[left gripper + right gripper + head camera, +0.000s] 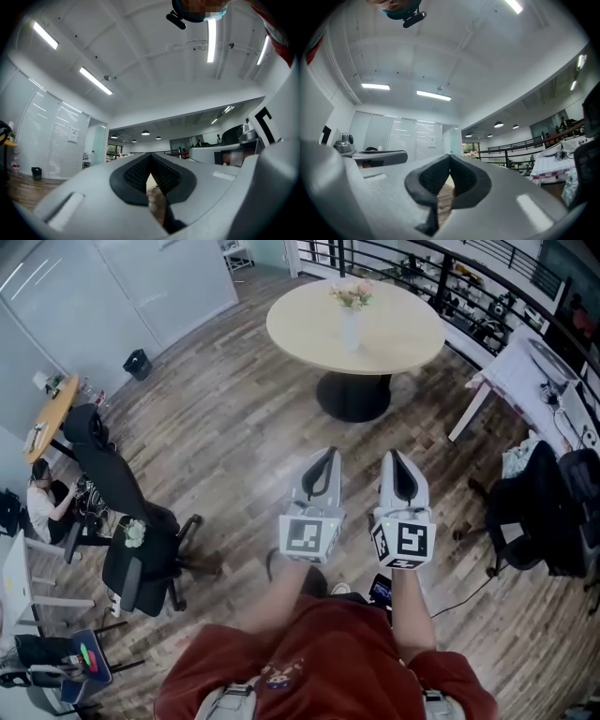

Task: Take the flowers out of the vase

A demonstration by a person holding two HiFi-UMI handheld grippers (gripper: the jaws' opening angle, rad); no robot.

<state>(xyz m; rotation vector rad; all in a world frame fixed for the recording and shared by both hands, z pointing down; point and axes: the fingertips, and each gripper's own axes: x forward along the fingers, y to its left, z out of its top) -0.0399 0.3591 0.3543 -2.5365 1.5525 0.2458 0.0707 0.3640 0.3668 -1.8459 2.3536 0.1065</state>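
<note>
Floor: brown wood-plank floor (225, 418), streaky grain, slight sheen.
Tabletop: round pale tabletop (403, 334), smooth, matt, wood-look.
Vase: white vase (351, 331), smooth.
Claws: left claw (327, 456) and right claw (395, 457), matt grey plastic; black ribbed pads (138, 172).

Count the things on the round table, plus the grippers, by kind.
Vase: 1
Bunch of flowers: 1
Grippers: 2, the left gripper and the right gripper
Total: 4
</note>
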